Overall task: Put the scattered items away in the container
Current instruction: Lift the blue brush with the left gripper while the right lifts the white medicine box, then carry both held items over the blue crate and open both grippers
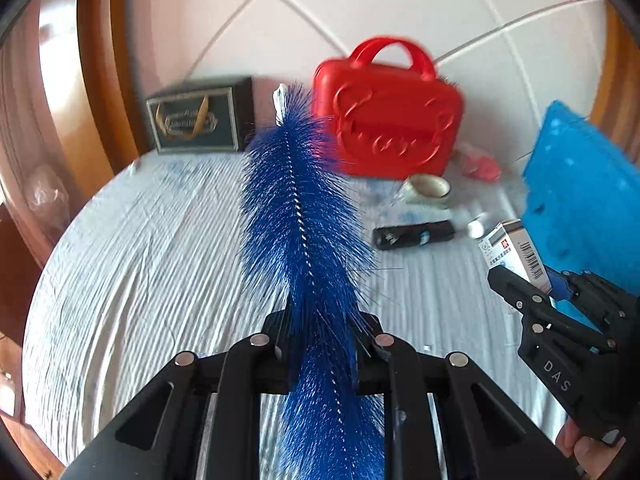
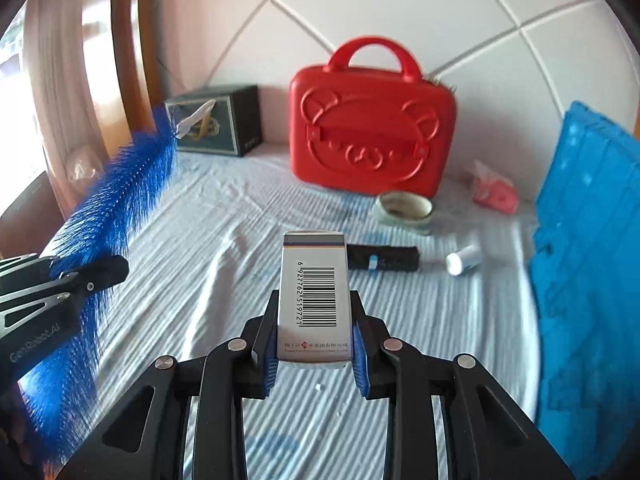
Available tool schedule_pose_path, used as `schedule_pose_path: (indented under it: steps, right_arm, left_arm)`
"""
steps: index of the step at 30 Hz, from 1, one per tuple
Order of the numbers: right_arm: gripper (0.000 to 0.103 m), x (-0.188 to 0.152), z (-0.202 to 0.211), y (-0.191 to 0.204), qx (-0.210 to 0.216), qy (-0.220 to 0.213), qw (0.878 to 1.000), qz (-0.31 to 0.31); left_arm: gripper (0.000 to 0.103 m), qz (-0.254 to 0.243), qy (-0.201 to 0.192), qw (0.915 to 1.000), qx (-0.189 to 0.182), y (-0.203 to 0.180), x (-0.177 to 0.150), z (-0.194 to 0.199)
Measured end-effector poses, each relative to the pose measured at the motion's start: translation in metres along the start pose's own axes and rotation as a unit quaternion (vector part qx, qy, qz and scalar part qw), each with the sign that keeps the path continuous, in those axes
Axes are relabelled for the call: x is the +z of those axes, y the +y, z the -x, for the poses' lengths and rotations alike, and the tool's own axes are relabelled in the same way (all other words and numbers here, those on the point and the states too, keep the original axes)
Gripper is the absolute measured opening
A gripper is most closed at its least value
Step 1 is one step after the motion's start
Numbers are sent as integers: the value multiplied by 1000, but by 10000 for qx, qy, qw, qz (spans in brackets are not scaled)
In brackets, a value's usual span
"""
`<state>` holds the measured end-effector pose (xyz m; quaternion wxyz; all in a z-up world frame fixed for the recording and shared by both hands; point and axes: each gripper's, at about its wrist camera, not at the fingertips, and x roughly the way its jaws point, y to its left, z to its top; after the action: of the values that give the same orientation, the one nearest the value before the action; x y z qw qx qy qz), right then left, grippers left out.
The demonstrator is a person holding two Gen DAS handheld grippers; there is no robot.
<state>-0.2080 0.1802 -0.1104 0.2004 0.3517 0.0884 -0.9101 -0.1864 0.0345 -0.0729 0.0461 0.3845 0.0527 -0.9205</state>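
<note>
Both grippers loaded above the bed

Left gripper (image 1: 320, 344) fingers pinch a blue bottle brush (image 1: 304, 216) pointing to 12 o'clock; the blue container (image 1: 584, 200) sits at 3 o'clock. Right view: right gripper (image 2: 314, 340) fingers clamp a barcoded box (image 2: 314, 292); the red case (image 2: 372, 136) stands at 12 o'clock on the bed (image 2: 200, 240).

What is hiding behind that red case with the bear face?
A pale quilted wall rises behind the red case. Spiky tips poke above its right top corner. Whatever sits directly behind the case is covered, so I cannot tell.
</note>
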Motion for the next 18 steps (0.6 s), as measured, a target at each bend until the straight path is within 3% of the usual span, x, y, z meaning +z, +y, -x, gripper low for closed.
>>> schedule_pose_path:
  steps: [10,14,18]
  right_arm:
    - [29,8,112,0,-627,-562,9959,-330]
    - [29,10,167,-23,-846,-829,9913,-580]
    - [29,9,217,-62,-1159,-1097,9836,-843]
  left_arm:
    - [18,-688,-643,9918,-869,-35,1,87]
    - [18,-963,-929,9825,-1297,-69,7,124]
    - [18,-1253,-1158,9659,-1948,-119,19,160]
